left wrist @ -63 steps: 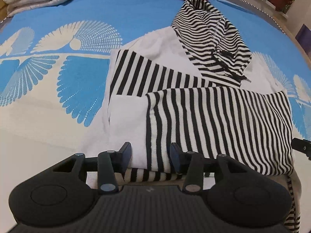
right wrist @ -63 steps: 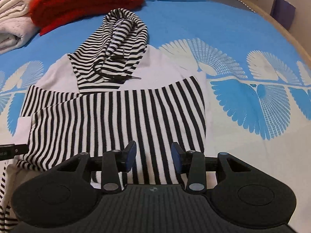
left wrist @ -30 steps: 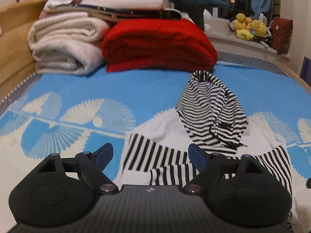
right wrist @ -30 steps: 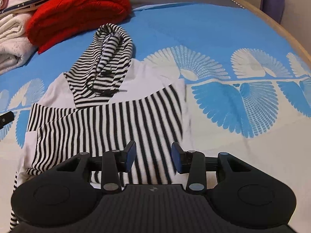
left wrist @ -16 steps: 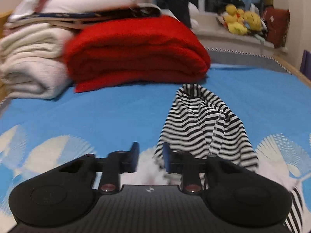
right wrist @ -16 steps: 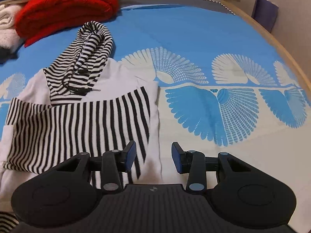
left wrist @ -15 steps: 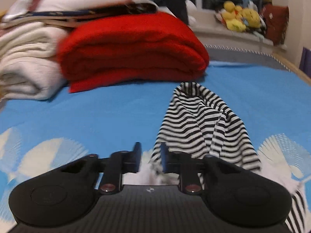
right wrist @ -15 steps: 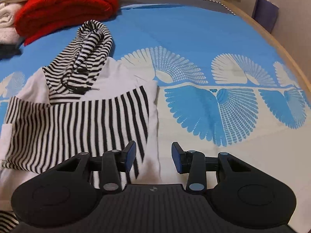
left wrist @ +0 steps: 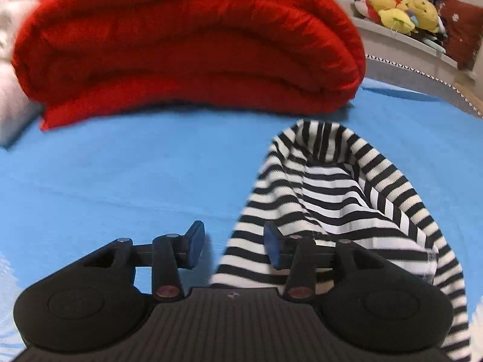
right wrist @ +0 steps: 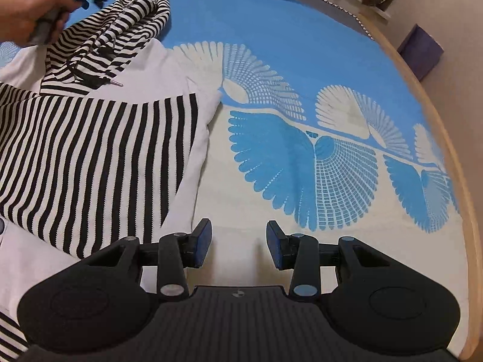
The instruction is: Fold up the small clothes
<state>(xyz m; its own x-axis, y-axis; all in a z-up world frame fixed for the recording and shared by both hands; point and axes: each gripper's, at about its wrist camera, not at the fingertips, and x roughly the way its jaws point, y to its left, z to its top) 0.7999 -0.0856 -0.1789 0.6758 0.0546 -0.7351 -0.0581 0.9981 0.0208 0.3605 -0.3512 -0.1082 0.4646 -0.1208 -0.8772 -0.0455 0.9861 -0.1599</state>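
A small white hoodie with black-and-white striped sleeves folded across its body lies flat on the blue patterned bed sheet. Its striped hood points toward the far end of the bed. My left gripper hovers at the hood's left edge, jaws opening; the edge of the hood lies between them and the pads do not press on it. A hand holds that gripper beside the hood in the right wrist view. My right gripper stands open over bare sheet, just right of the hoodie's side.
A thick folded red blanket lies just beyond the hood, with pale folded blankets to its left. Plush toys sit on a ledge at the back right. The bed's wooden edge curves along the right, with a purple box beyond it.
My left gripper moved forward to the hood, closed narrow on the way and has widened again. My right gripper slid right, off the striped sleeve and over bare sheet.
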